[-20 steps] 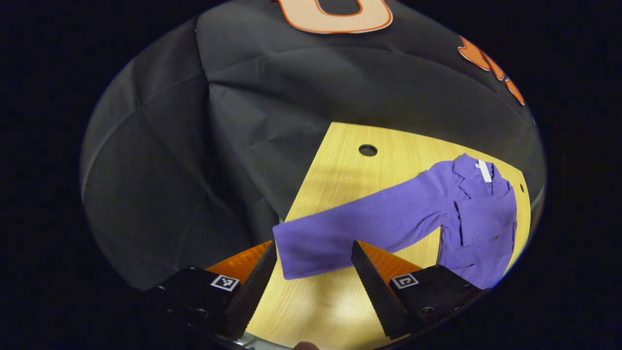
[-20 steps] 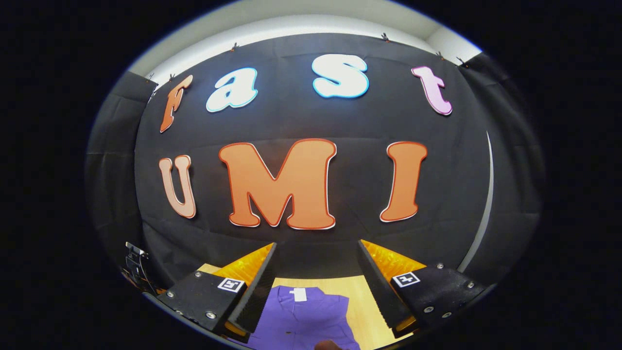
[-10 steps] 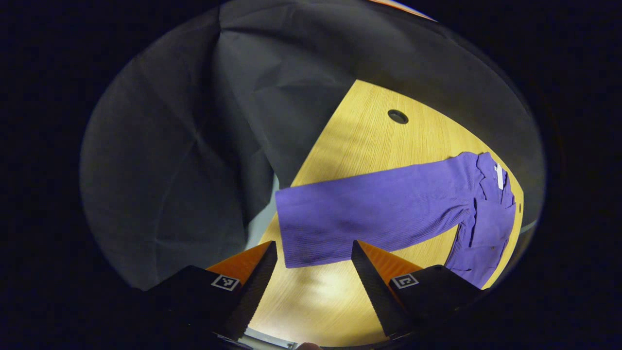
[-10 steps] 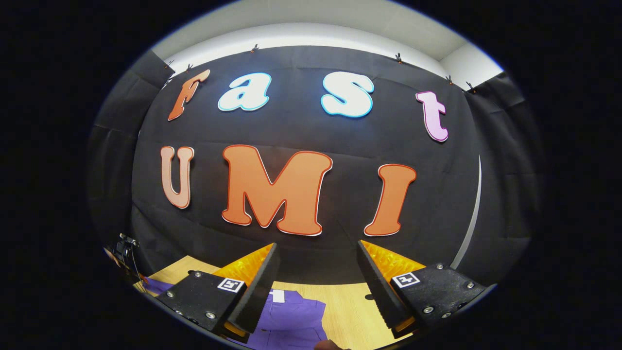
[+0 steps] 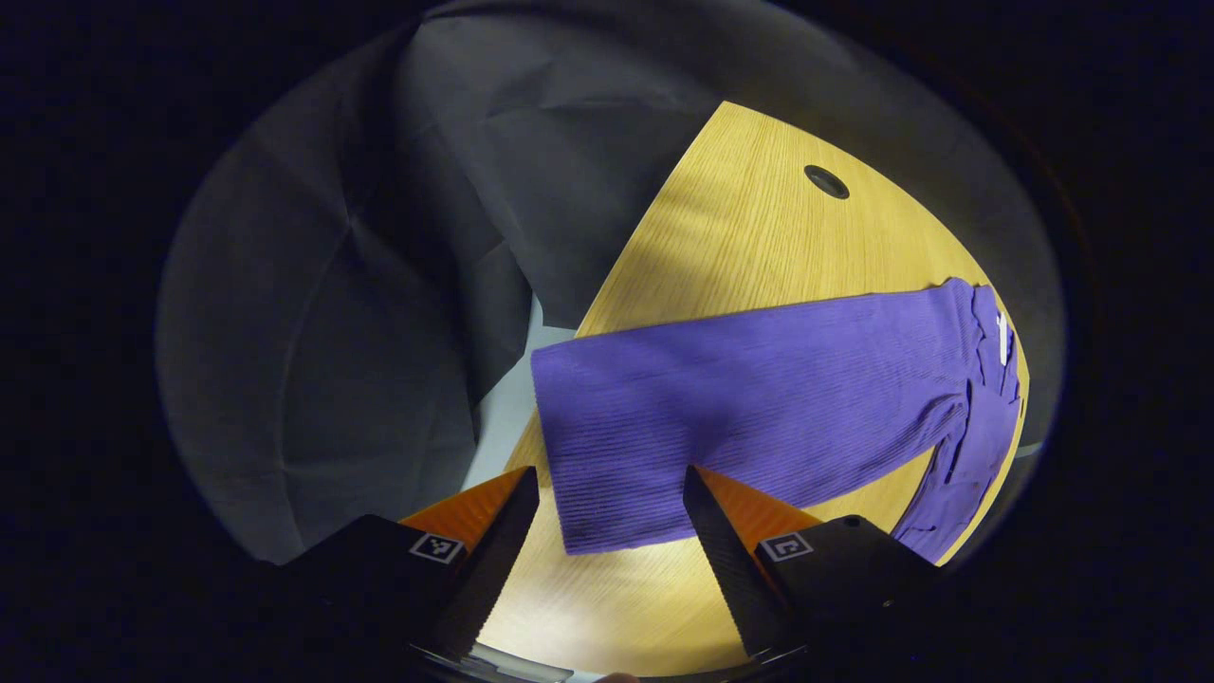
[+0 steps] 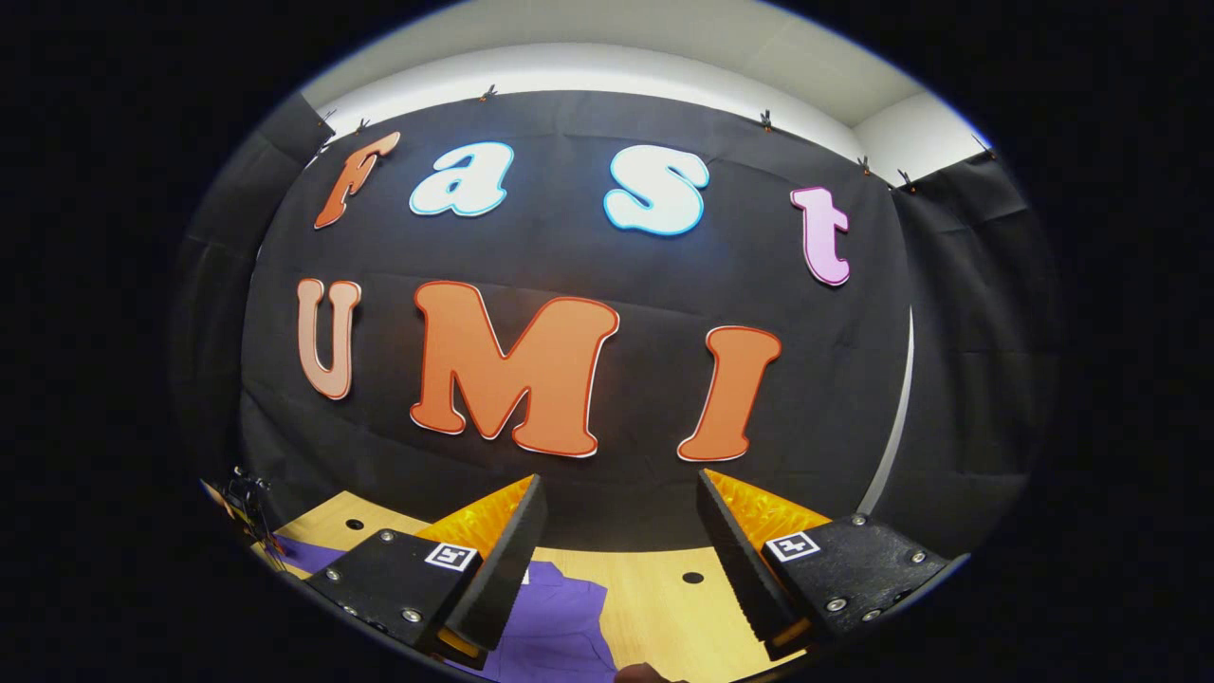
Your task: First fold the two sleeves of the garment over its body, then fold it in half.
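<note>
Purple garment (image 5: pixel 797 398) lies flat on the wooden table (image 5: pixel 749 237), one sleeve (image 5: pixel 664 427) stretched out toward the table's edge, cuff end just ahead of the left gripper (image 5: pixel 607 517). Left gripper jaws spread wide, holding nothing, hovering over the cuff (contact with the cloth can't be told). Right gripper (image 6: pixel 616 517) also wide open and empty, raised and facing the booth wall, with the garment (image 6: pixel 560 617) below it on the table (image 6: pixel 654 607)
</note>
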Demonstrator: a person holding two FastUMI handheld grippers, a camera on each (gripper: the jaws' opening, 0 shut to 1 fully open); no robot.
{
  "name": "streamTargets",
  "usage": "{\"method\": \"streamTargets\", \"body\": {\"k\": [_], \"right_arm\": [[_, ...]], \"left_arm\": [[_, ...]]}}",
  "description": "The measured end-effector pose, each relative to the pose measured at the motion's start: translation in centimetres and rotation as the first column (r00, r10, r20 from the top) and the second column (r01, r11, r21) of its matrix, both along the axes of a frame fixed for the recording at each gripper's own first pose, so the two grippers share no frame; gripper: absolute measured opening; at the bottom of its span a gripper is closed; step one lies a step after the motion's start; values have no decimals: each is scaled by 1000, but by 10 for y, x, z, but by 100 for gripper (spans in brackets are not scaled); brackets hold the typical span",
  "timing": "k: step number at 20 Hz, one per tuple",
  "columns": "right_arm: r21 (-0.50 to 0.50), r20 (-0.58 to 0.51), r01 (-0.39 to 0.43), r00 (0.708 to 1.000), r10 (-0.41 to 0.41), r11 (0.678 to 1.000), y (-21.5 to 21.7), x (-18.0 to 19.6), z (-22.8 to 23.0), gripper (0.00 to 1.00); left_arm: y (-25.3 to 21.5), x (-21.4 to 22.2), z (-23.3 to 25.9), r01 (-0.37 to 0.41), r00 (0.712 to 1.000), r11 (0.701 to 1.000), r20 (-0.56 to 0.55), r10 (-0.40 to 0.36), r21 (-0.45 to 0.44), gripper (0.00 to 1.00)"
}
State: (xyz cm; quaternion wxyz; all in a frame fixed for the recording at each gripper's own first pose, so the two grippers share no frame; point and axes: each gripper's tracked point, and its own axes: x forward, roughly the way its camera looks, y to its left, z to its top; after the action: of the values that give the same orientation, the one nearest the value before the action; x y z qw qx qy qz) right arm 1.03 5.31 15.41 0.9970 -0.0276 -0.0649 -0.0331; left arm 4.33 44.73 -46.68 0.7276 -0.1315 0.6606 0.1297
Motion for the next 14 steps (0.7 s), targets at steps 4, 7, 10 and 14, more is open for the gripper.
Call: {"method": "streamTargets", "body": {"k": [4,7,10,14], "right_arm": [[-22,-3,23,1000,-23,999,-7,-1,2,94],[-33,-15,28,999,-29,999,-10,1,-2,94],[-44,-25,29,999,-30,999,-14,4,-8,95],[-51,-42,31,999,-33,998,-22,7,-15,94]], "left_arm": [[-5,5,-8,-27,1000,999,-14,27,-17,87],[-11,7,-5,-27,1000,999,-9,27,-25,70],[-32,19,-5,-30,1000,998,7,31,-50,28],[-35,28,18,16,999,999,41,-15,-35,6]]}}
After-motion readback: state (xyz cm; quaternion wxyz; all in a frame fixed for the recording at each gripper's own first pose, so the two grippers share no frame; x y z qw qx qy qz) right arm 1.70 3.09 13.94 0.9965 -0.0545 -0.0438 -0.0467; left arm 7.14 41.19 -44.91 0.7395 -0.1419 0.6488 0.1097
